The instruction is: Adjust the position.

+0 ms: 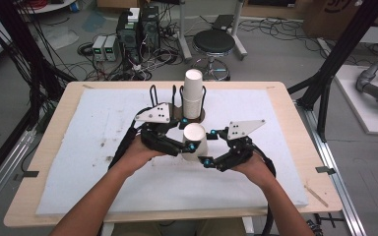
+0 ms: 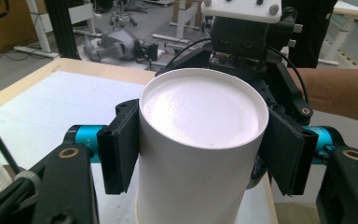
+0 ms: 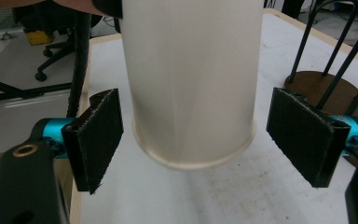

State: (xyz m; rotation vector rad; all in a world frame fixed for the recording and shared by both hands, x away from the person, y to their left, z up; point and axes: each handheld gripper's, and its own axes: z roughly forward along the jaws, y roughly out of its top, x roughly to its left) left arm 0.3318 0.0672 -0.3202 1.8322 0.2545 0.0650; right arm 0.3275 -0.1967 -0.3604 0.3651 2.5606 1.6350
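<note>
An upside-down white paper cup [image 1: 194, 140] sits between both grippers at the middle of the table. My left gripper [image 1: 188, 137] is shut on the cup [image 2: 200, 107], its black pads [image 2: 121, 149] pressed against both sides. My right gripper [image 1: 205, 146] faces it from the other side and is open. In the right gripper view the cup [image 3: 191, 70] hangs between the pads [image 3: 95, 135] with a gap on each side, its rim a little above the mat. Behind stands a stack of white cups [image 1: 193, 93] in a black wire holder [image 3: 314, 84].
A white foam mat [image 1: 93, 157] covers the wooden table [image 1: 49, 152]. The wire holder's uprights rise just beyond the grippers. On the floor past the far edge are a round stool [image 1: 213, 43], computer boxes [image 1: 138, 29] and loose cables.
</note>
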